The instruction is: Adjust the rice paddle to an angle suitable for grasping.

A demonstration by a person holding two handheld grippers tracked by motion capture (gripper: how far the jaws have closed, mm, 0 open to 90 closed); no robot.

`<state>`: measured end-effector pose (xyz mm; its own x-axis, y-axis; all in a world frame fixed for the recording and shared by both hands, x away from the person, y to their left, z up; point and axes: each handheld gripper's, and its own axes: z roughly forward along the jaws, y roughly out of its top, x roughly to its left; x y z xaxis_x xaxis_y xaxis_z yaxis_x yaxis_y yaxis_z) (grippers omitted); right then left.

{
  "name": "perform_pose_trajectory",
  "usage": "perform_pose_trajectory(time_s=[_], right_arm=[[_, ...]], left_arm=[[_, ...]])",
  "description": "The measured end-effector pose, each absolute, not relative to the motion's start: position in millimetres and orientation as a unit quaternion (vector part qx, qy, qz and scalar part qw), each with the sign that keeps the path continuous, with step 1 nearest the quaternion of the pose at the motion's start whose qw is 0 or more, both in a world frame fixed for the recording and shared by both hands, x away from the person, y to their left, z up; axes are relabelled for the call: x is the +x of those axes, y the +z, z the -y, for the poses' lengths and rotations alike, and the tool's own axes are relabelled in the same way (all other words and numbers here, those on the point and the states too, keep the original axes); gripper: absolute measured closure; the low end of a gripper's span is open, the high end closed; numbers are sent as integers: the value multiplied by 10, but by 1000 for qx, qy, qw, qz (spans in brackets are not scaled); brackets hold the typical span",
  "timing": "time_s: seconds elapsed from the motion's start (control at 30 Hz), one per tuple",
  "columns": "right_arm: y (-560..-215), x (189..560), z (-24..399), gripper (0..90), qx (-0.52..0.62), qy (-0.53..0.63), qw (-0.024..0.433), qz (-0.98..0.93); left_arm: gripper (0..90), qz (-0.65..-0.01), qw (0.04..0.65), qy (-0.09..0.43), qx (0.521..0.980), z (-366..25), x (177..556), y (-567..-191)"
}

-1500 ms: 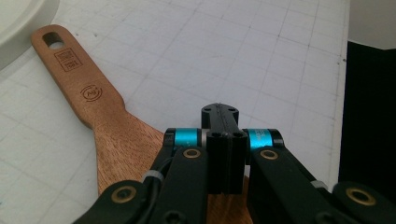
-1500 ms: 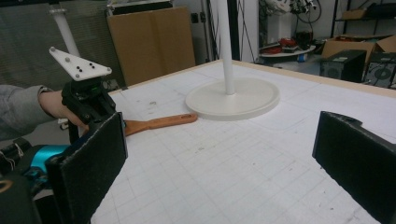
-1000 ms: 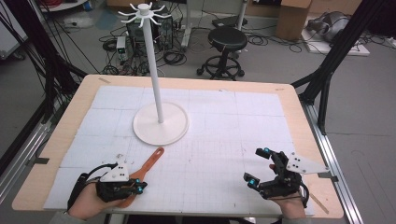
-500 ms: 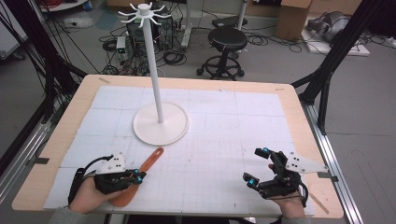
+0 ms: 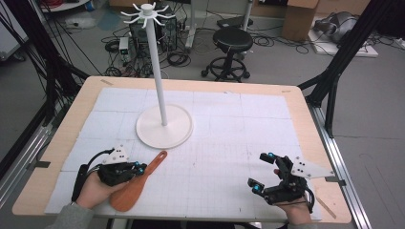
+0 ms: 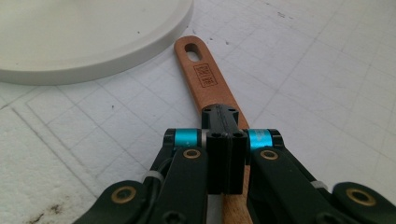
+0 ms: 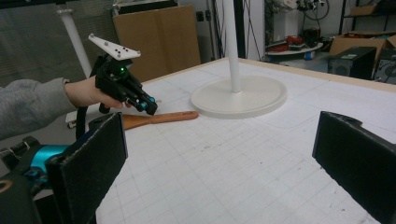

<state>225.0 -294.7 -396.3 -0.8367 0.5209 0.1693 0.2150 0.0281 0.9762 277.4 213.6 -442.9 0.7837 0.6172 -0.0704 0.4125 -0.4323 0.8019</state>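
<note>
- You get even, bright overhead light; shadows on the counter (image 5: 248, 143) stay faint.
- Your close black jaws blur softly in both gripper views.

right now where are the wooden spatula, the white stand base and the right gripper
flat brown wooden spatula (image 5: 128, 193), high view, on its broad blade
round white stand base (image 5: 179, 131), high view, on bare disc right of the pole
right gripper (image 5: 261, 171), high view, midway between its open fingers
</note>
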Motion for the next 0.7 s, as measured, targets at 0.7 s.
perform_pose_trajectory(time_s=[0.7], right_arm=[[-3990,2156,3036,21,277,641,122,-706]], left_arm=[[896,-290,417,104,855,-2067,2825,-4467]])
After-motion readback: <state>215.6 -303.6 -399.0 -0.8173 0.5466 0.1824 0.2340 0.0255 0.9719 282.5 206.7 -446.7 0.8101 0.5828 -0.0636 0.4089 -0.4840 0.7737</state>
